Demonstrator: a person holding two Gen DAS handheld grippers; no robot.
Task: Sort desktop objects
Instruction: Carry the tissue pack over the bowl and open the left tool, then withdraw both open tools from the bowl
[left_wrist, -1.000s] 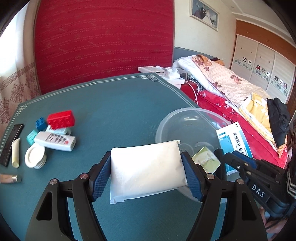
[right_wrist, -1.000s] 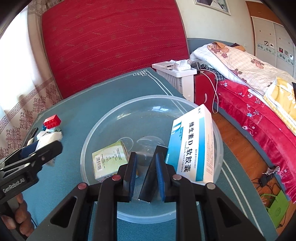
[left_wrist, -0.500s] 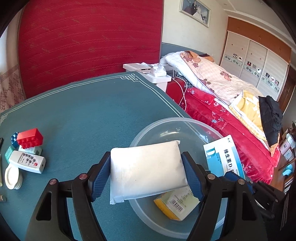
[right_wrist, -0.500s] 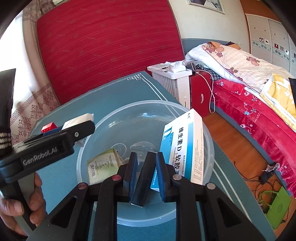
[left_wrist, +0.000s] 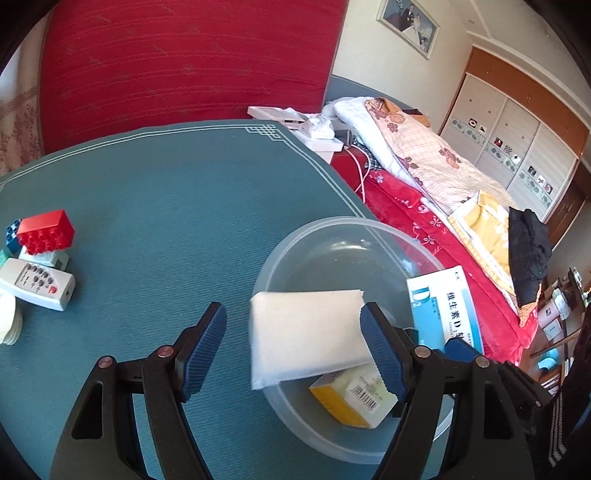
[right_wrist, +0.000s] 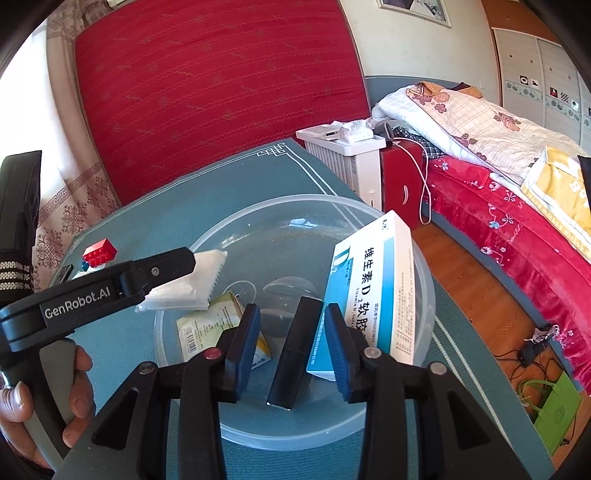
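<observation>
A clear plastic bowl (left_wrist: 332, 236) (right_wrist: 424, 288) stands on the teal table. My left gripper (left_wrist: 291, 349) is open; a white sachet (left_wrist: 306, 332) (right_wrist: 184, 284) touches only its right finger and tilts over the bowl's left rim. My right gripper (right_wrist: 291, 341) is open over the bowl; a black stick (right_wrist: 295, 350) stands loose between its fingers. A blue-white medicine box (right_wrist: 373, 295) (left_wrist: 443, 306) leans inside the bowl at the right. A yellow box (left_wrist: 351, 398) (right_wrist: 207, 328) lies in the bowl.
At the table's left lie a red brick (left_wrist: 46, 232) (right_wrist: 99, 251), blue bricks (left_wrist: 11, 236), a white remote (left_wrist: 37, 282) and a white lid (left_wrist: 7, 325). A bed (left_wrist: 424, 177) and a white heater (right_wrist: 343, 155) stand beyond the table's right edge.
Both grippers have opened. The left one let go of the white sachet, which now tips toward the bowl. The right one released the black stick.
</observation>
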